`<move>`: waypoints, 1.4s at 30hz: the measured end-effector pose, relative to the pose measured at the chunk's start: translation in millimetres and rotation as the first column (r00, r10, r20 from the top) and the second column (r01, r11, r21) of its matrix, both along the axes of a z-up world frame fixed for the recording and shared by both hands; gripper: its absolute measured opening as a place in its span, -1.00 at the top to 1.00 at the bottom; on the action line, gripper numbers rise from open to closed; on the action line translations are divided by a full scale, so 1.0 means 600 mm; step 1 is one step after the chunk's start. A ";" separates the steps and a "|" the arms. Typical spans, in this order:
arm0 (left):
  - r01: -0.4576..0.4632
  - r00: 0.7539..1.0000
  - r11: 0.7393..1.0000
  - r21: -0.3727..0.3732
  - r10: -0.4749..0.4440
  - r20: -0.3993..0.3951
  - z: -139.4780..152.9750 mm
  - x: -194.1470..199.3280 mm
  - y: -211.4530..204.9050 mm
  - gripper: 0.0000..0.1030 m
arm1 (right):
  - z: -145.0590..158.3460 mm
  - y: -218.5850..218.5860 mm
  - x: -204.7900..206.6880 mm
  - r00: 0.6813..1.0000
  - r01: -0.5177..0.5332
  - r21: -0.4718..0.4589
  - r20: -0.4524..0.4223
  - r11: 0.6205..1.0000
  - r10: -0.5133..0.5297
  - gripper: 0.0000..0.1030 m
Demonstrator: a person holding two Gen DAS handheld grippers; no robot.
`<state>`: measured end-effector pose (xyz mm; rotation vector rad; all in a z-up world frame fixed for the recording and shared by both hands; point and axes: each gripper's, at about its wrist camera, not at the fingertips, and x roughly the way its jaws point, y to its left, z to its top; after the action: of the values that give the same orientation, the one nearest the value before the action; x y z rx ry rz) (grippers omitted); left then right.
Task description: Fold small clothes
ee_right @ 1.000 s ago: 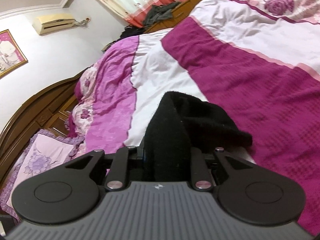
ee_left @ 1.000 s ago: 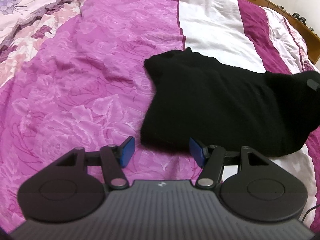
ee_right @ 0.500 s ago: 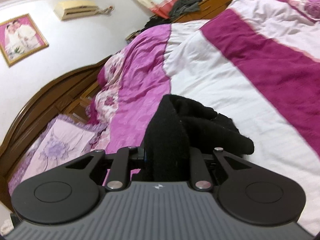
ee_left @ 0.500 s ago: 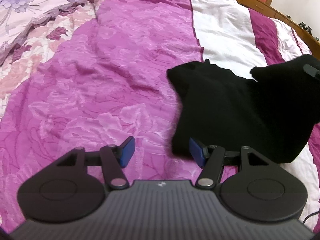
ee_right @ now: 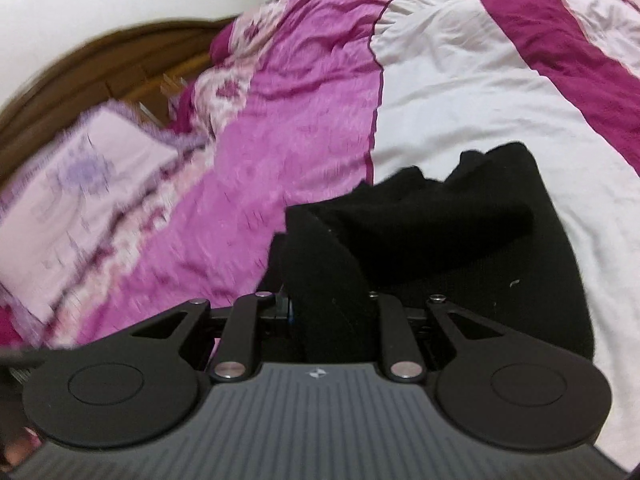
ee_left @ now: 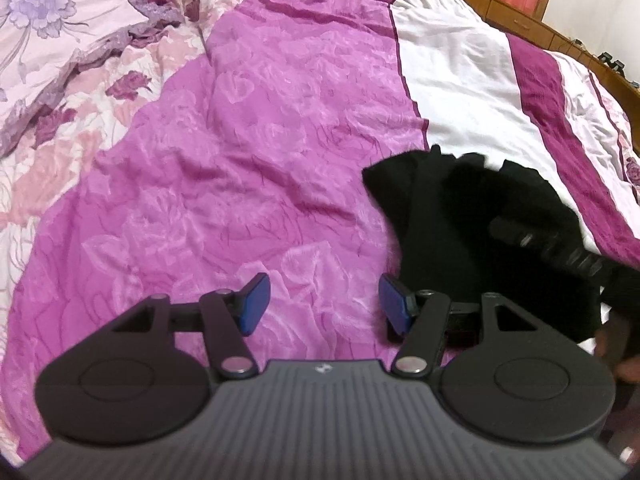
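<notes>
I have the black garment (ee_left: 460, 240) lying on the bed (ee_left: 280, 140), across the seam where the pink quilt panel meets the white one, and it sits ahead and to the right of my left gripper (ee_left: 324, 304). Its long axis looks to run from its near-left corner away to the right, toward my right gripper (ee_right: 328, 308). The left fingers (ee_left: 254, 302) stand wide apart with only quilt between them; the right-hand blue pad is just beside the garment's near edge, not on it. The right gripper is plainly the nearer one: a thick fold of the black cloth (ee_right: 420, 240) is pinched between its narrowed fingers, and the rest spreads forward over the white panel. In the left view the right gripper's body (ee_left: 552, 248) lies over the cloth's right part.

Compared with a second ago, the garment has bunched toward the right of the left view, its flat spread now doubled over on itself. The right camera, which then looked up at the wall and curtains, now tilts down onto the quilt and pillow (ee_right: 80, 184), blurred by motion. The left fingers are as wide as before.
</notes>
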<state>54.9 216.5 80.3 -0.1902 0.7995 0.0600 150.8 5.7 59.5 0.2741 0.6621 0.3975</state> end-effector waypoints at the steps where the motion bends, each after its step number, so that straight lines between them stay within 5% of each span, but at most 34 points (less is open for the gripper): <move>1: 0.001 1.000 1.000 -0.003 -0.001 0.003 0.002 0.002 0.001 -0.20 | -0.004 0.011 -0.001 1.000 -0.002 -0.033 0.003 0.999 0.002 0.57; 6: 0.024 0.999 0.999 -0.037 -0.023 0.025 0.010 0.014 -0.001 -0.20 | -0.004 0.038 -0.020 0.999 -0.035 -0.076 0.030 0.996 0.037 -0.02; 9: 0.042 0.998 0.998 -0.046 -0.040 0.042 0.017 0.023 -0.009 -0.20 | 0.006 0.044 -0.032 0.996 -0.081 -0.060 0.035 0.995 0.083 -0.16; 19: 0.133 0.988 0.989 -0.065 -0.126 0.090 0.042 0.057 -0.056 -0.20 | 0.052 -0.027 -0.098 0.991 -0.125 0.029 0.052 0.992 0.123 -0.21; 30: 0.244 0.966 0.960 -0.140 -0.227 0.125 0.041 0.128 -0.119 -0.20 | 0.068 -0.174 -0.114 0.992 0.088 0.030 0.085 0.996 -0.090 -0.22; 42: 0.411 0.903 0.910 0.052 -0.414 0.114 -0.008 0.121 -0.229 -0.20 | 0.009 -0.242 -0.101 0.979 0.202 0.071 -0.022 0.977 -0.201 -0.22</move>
<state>127.5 78.9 75.7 0.0049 0.7015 -0.3404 90.4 -139.5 64.8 0.4101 0.6281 0.2258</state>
